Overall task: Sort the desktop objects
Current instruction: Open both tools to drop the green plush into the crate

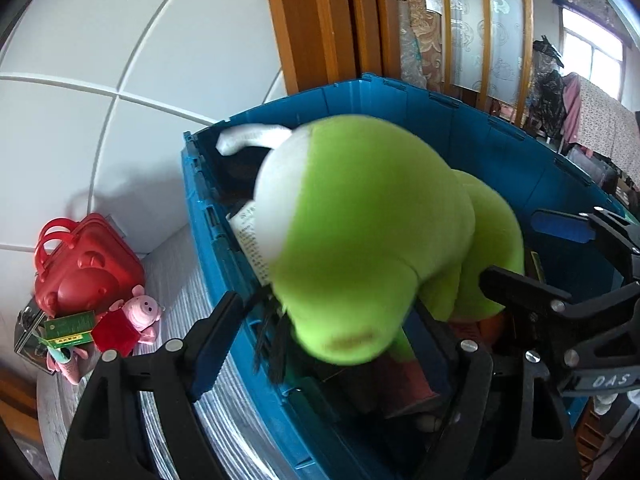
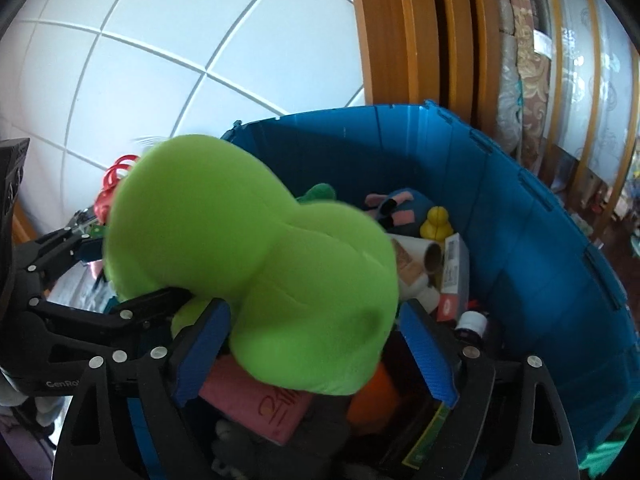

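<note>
Two tools, each with two blue-padded fingers, over one blue crate (image 2: 520, 216). Left tool (image 1: 320, 344): jaws spread wide, one finger outside the crate's near wall, the other inside; the pads do not press on anything. Right tool (image 2: 316, 344): jaws wide, one pad just beside the toy's flank, the other standing clear; no firm grip shows. One green plush toy (image 1: 380, 220), white-fronted and blurred, above the crate's contents, between and ahead of both tools. Inside the crate, beneath it: one pink pouch (image 2: 256, 404), one orange item (image 2: 372, 396), one cardboard tube (image 2: 420, 252), one grey-sided carton (image 2: 456, 268), one yellow duck (image 2: 436, 222), one blue plush with pink patches (image 2: 404, 208), one dark bottle with a white neck (image 2: 472, 324). On the counter (image 1: 176, 272) left of the crate, well apart from the tools: one red bear-embossed case (image 1: 84, 268), one pink pig toy (image 1: 140, 312), one green box (image 1: 70, 326). Beyond: one white tiled wall (image 1: 120, 40), one wooden frame (image 1: 320, 20).
</note>
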Demonstrator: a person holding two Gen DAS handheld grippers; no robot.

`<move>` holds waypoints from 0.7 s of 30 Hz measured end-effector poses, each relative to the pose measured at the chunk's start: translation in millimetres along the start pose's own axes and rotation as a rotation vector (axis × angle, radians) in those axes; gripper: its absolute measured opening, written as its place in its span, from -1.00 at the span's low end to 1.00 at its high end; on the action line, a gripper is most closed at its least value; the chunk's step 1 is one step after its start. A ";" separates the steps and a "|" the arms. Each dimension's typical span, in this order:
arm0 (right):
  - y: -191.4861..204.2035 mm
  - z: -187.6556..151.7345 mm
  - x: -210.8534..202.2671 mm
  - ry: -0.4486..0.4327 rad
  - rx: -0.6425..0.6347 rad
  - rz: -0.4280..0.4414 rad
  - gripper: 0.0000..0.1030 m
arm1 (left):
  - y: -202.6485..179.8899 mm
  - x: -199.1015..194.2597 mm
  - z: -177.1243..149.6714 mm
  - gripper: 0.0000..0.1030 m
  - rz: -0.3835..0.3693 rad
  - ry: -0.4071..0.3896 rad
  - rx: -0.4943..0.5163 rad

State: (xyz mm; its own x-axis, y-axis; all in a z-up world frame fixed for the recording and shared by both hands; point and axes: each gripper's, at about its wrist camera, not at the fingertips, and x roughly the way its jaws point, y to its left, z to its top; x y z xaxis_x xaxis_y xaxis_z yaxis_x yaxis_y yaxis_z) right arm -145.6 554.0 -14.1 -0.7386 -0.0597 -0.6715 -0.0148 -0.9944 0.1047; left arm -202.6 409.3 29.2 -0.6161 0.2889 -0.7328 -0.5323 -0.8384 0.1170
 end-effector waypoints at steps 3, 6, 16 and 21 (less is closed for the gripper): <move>-2.8 2.3 1.3 -0.006 -0.013 -0.024 0.93 | 5.6 -4.9 -1.1 0.56 -0.007 -0.008 -0.020; -4.4 2.9 4.0 -0.002 -0.014 -0.036 0.95 | 11.4 -7.9 -2.4 0.56 0.013 -0.015 -0.032; 14.6 4.1 -2.3 -0.015 -0.024 -0.067 0.99 | 35.2 -20.6 -14.2 0.56 0.032 -0.035 -0.063; 30.8 3.9 -5.0 -0.031 -0.047 -0.102 0.99 | 47.3 -31.1 -22.0 0.57 0.045 -0.049 -0.074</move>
State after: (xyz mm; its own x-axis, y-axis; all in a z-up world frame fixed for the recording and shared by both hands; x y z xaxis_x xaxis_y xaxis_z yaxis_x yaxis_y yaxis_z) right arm -145.0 524.0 -4.7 -0.7553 0.0439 -0.6539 -0.0596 -0.9982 0.0017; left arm -195.8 350.5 42.8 -0.6671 0.2715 -0.6938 -0.4605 -0.8823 0.0975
